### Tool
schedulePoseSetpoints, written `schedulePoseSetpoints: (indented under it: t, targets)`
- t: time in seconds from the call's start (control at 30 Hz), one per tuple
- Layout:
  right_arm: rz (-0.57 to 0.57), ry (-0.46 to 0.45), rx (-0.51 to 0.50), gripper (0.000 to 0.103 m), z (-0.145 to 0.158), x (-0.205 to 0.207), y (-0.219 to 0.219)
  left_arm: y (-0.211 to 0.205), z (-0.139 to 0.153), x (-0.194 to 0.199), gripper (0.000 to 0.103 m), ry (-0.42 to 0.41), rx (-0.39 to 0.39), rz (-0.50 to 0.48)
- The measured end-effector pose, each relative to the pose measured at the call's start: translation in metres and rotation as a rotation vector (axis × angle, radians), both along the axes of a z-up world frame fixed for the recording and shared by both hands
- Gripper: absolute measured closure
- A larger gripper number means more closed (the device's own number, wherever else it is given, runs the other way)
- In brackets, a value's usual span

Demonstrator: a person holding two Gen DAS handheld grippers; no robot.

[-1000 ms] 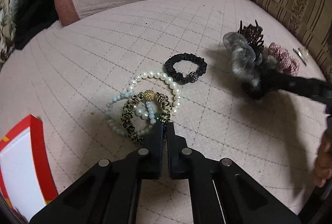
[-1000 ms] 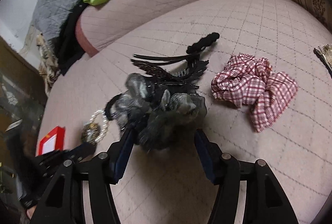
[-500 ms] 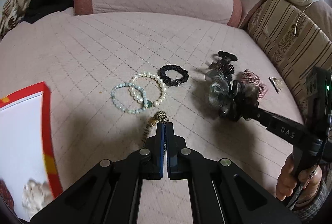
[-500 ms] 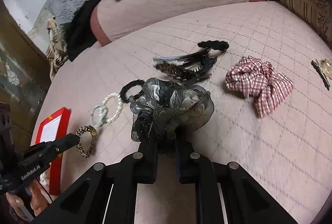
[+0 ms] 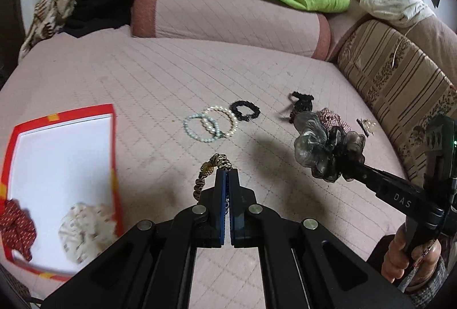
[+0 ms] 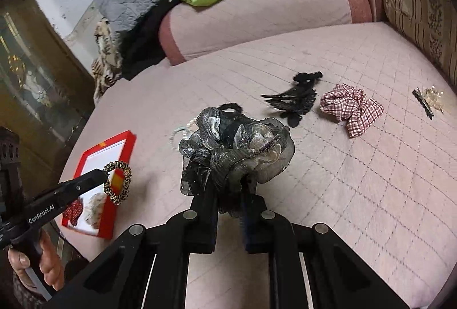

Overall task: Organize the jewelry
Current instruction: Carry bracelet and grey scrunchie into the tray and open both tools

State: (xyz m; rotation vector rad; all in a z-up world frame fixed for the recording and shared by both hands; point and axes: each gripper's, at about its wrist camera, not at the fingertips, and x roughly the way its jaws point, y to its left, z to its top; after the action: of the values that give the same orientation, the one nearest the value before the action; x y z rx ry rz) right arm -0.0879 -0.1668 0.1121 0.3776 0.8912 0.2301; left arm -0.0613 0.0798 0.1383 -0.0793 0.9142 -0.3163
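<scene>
open quilted cushion (image 5: 142, 80) between red box (image 5: 114, 166) and beads (image 5: 211, 123); left claw (image 5: 227, 174) pinched on leopard scrunchie (image 5: 210, 169), right claw (image 6: 228, 194) clamped on grey organza scrunchie (image 6: 237, 143).

We cannot see the right gripper's fingertips (image 6: 230, 194): the ruffled grey-and-black organza scrunchie (image 6: 237, 149) covers them, along with most of the pearl bead bracelets (image 6: 182, 133) behind it. The red-rimmed white cardboard box (image 5: 114, 166) is cut off by the left wrist view's edge, and the cream (image 5: 85, 234) and dark red (image 5: 15, 226) fabric pieces inside are blurred. The small gold clip (image 6: 434, 96) is too small to make out.
</scene>
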Motion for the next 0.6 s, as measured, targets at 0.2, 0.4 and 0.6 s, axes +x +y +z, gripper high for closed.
schedulePoseSetpoints:
  t: [0.2, 0.4, 0.6]
  targets:
    - [0.075, -0.043, -0.019, 0.089, 0.024, -0.011, 0.03, 0.044, 0.024, -0.017, 0.101, -0.048, 0.018, 0.069]
    - [0.191, -0.073, -0.054, 0.089, 0.042, 0.0, 0.088, 0.12, 0.038, -0.012, 0.101, -0.064, 0.059, 0.201]
    - [0.316, -0.092, -0.1, 0.089, 0.051, 0.021, 0.16, 0.201, 0.038, 0.009, 0.101, -0.054, 0.053, 0.335]
